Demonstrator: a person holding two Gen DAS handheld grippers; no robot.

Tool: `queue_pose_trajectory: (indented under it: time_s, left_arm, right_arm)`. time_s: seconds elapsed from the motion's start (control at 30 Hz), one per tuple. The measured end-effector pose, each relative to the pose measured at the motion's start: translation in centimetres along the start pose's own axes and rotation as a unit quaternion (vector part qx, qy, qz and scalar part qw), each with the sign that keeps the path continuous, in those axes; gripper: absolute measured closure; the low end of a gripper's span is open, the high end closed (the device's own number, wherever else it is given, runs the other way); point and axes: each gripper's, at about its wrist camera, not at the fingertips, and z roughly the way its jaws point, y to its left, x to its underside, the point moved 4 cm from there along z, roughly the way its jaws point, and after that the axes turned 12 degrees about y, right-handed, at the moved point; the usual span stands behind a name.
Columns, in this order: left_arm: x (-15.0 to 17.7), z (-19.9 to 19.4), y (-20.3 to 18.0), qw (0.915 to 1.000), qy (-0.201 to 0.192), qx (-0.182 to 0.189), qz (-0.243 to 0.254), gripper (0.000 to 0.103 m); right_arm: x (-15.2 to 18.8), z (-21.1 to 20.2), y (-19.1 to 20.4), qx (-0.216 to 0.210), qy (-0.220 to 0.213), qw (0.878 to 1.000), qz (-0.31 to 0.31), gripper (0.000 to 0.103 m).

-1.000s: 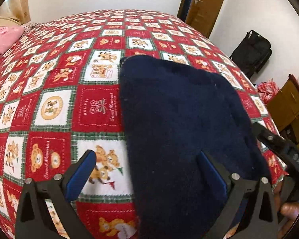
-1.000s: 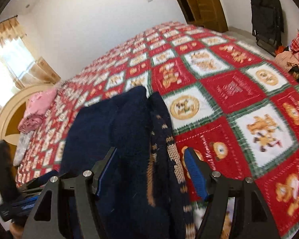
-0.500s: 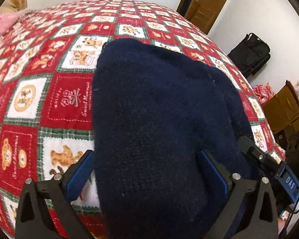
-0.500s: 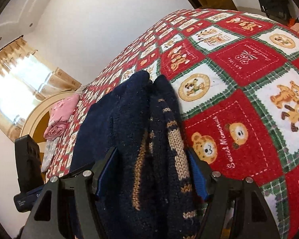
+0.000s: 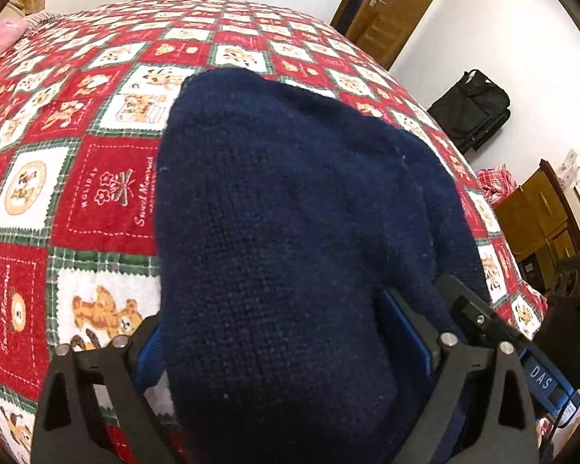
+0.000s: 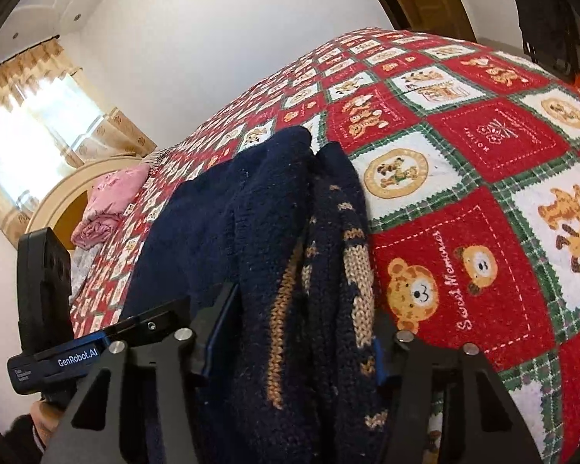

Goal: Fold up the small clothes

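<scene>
The left gripper [image 5: 290,342] pinches the near hem of the navy sweater [image 5: 290,212], its fingers pressed into the knit. The right gripper [image 6: 301,342] clamps the bunched edge beside it, where tan pattern shows. The sweater lies folded lengthwise up the bear-print quilt [image 5: 108,189], its far edge rounded. Bare quilt stretches on both sides and beyond. Pink folded clothes [image 6: 108,205] sit near the headboard [image 6: 58,201].

Sweater [image 5: 282,232] on bedspread [image 5: 96,178], pink bundle [image 6: 104,208] far behind.
</scene>
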Motion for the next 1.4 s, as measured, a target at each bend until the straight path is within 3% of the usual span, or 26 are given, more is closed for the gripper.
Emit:
queue_pose_trajectory:
  time_s: [0.2, 0.37, 0.47, 0.5, 0.6, 0.67, 0.77, 0.87, 1.03, 1.17, 1.4]
  left_arm:
    - [-0.1, -0.2, -0.1, 0.9999, -0.009, -0.003, 0.011, 0.016]
    - [-0.2, 0.1, 0.5, 0.9998, 0.001, 0.021, -0.007, 0.014]
    - [-0.3, 0.3, 0.5, 0.9996, 0.005, 0.025, -0.014, 0.015]
    - [-0.3, 0.2, 0.4, 0.9996, 0.003, 0.024, -0.011, 0.016]
    - [-0.1, -0.3, -0.3, 0.9997, -0.008, 0.020, 0.014, 0.031]
    - [-0.1, -0.9, -0.7, 0.9994, -0.014, 0.014, 0.030, 0.048]
    - [-0.2, -1.5, -0.5, 0.9992, -0.019, 0.022, 0.029, 0.054]
    - [-0.1, -2.4, -0.3, 0.9987, -0.030, 0.030, 0.028, 0.057]
    - [0.3, -4.6, -0.3, 0.9973, -0.054, 0.004, 0.049, 0.057]
    - [0.8, -5.6, 1.0, 0.9975, -0.053, -0.007, 0.045, 0.057]
    - [2.0, -8.7, 5.0, 0.9969, -0.071, -0.026, 0.023, 0.057]
  right_arm:
    - [-0.2, 0.1, -0.4, -0.005, -0.005, 1.000, 0.009, 0.048]
    - [-0.3, 0.5, -1.1, -0.030, 0.002, 0.999, 0.035, 0.038]
    - [-0.3, 0.7, -0.5, -0.019, 0.011, 1.000, 0.009, 0.038]
    - [-0.3, 0.7, -0.2, -0.015, 0.011, 1.000, 0.000, 0.043]
    - [0.0, 0.4, 0.7, 0.006, 0.007, 1.000, -0.018, 0.053]
    - [0.1, 0.1, 1.5, 0.026, 0.002, 0.999, -0.026, 0.056]
    - [0.4, -0.7, 3.2, 0.062, -0.009, 0.996, -0.056, 0.059]
    - [0.7, -1.8, 5.1, 0.071, -0.022, 0.995, -0.073, 0.061]
    - [1.5, -2.5, 7.5, 0.066, -0.027, 0.994, -0.082, 0.061]
    - [2.3, -2.3, 9.4, 0.036, -0.026, 0.997, -0.069, 0.062]
    - [3.1, -1.5, 15.6, -0.007, -0.027, 0.995, -0.099, 0.062]
